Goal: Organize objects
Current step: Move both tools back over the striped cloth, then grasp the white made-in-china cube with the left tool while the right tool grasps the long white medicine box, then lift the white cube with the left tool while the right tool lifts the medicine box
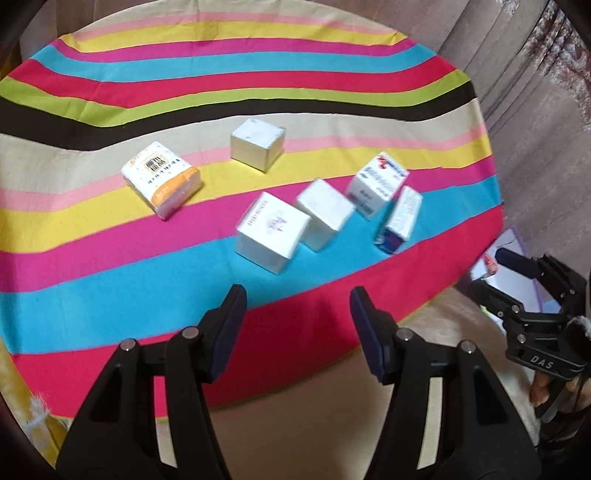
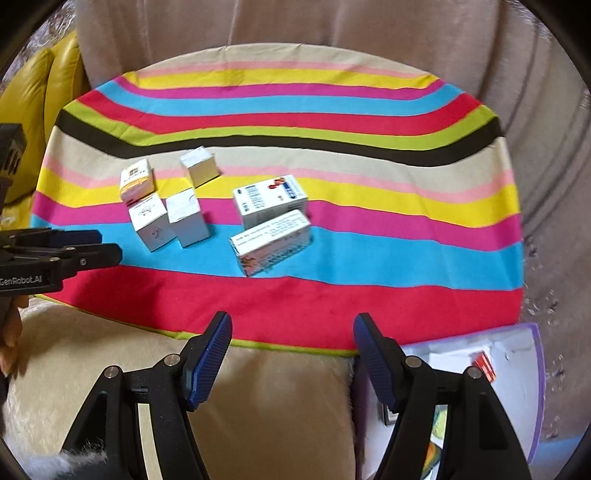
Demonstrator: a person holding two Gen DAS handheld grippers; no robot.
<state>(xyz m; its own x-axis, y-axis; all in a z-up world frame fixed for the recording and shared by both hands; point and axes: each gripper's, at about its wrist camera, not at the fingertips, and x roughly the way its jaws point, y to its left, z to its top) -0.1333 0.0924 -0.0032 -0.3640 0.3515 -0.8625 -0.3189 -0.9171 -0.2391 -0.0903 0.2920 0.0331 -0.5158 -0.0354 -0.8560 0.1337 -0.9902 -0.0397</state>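
Note:
Several small boxes lie on a striped cloth (image 1: 110,240). An orange-and-white pack (image 1: 161,183) (image 2: 136,180) is at the left. A plain white box (image 1: 257,144) (image 2: 198,165) is behind. A white box with purple print (image 1: 272,232) (image 2: 151,221) and a plain white box (image 1: 324,214) (image 2: 186,215) sit side by side. Two blue-and-white medicine boxes (image 1: 376,184) (image 1: 399,220) lie at the right, also in the right wrist view (image 2: 269,201) (image 2: 272,242). My left gripper (image 1: 297,310) is open and empty, near the cloth's front edge. My right gripper (image 2: 291,336) is open and empty, further back.
The cloth (image 2: 369,306) covers a beige plush seat (image 2: 258,406) with a beige backrest (image 2: 295,26). A purple-edged folder with papers (image 2: 480,373) lies at the right. A yellow cushion (image 2: 33,92) is at the left.

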